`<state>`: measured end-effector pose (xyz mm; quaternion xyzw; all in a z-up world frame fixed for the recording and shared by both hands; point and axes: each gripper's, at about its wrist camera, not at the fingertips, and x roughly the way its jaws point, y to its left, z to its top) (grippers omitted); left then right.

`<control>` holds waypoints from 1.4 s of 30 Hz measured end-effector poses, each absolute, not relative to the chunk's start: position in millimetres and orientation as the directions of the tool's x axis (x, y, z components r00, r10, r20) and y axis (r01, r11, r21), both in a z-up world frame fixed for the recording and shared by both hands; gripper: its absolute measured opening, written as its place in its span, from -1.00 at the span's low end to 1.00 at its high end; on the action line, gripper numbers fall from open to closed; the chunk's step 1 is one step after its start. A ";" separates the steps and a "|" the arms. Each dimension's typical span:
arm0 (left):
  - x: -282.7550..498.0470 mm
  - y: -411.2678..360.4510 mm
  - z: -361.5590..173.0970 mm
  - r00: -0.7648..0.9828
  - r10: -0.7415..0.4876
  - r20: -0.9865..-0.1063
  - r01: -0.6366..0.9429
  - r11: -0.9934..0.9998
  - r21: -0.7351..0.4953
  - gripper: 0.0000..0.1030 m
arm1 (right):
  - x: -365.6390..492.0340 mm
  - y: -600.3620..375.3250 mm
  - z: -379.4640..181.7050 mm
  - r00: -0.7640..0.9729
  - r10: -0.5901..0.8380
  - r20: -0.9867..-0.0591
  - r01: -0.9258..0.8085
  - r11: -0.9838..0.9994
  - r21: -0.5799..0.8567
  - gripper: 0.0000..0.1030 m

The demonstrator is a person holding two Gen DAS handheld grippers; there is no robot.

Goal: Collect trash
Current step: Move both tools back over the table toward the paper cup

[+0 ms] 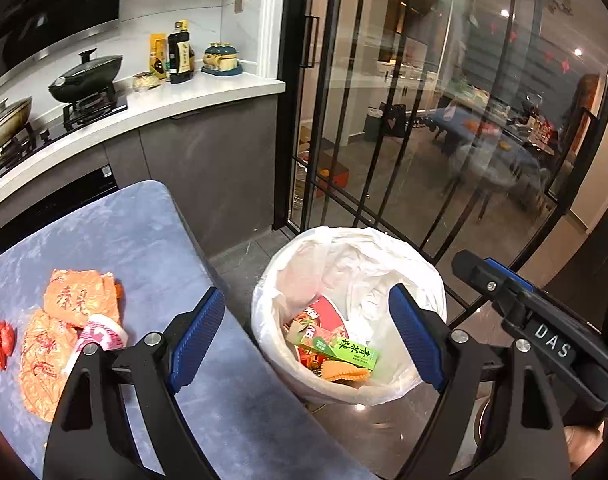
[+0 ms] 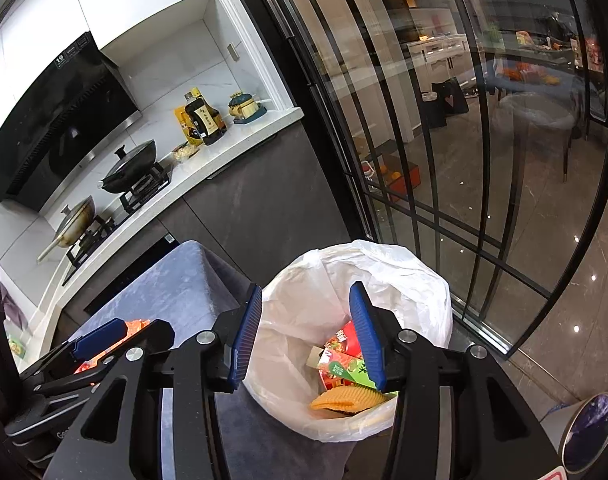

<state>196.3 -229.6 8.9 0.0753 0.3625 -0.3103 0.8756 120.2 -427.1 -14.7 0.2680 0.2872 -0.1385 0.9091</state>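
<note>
Over the white-lined trash bin (image 1: 345, 320), my left hand-held gripper (image 1: 307, 336) gapes wide and empty; orange wrappers (image 1: 80, 300) lie on the blue table (image 1: 144, 232), where a careless sweep could knock them floorward. From the right wrist, my right hand-held gripper (image 2: 305, 336) hangs half-open, empty, above the binned trash (image 2: 349, 384); its neighbour sits close, risking collision.

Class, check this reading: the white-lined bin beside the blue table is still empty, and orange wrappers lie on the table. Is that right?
Not quite. The bin already holds trash, including a green box and an orange wrapper, as both wrist views show. The orange wrappers do lie on the blue table.
</note>
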 end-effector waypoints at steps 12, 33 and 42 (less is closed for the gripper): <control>200.4 -164.3 20.5 0.596 -0.451 -0.664 0.518 0.848 -0.111 0.55 | 123.4 -381.8 9.7 0.820 -0.062 -0.569 0.334 0.860 0.387 -0.03; 222.0 31.2 -11.2 0.652 -0.226 -0.724 0.176 0.974 -0.145 0.57 | 164.5 -234.4 2.7 0.786 0.143 -0.602 0.132 0.912 0.388 0.29; 230.6 90.6 -39.8 0.621 -0.191 -0.760 0.070 0.979 -0.190 0.58 | 193.6 -177.4 -25.3 0.742 0.162 -0.651 0.129 0.918 0.375 0.51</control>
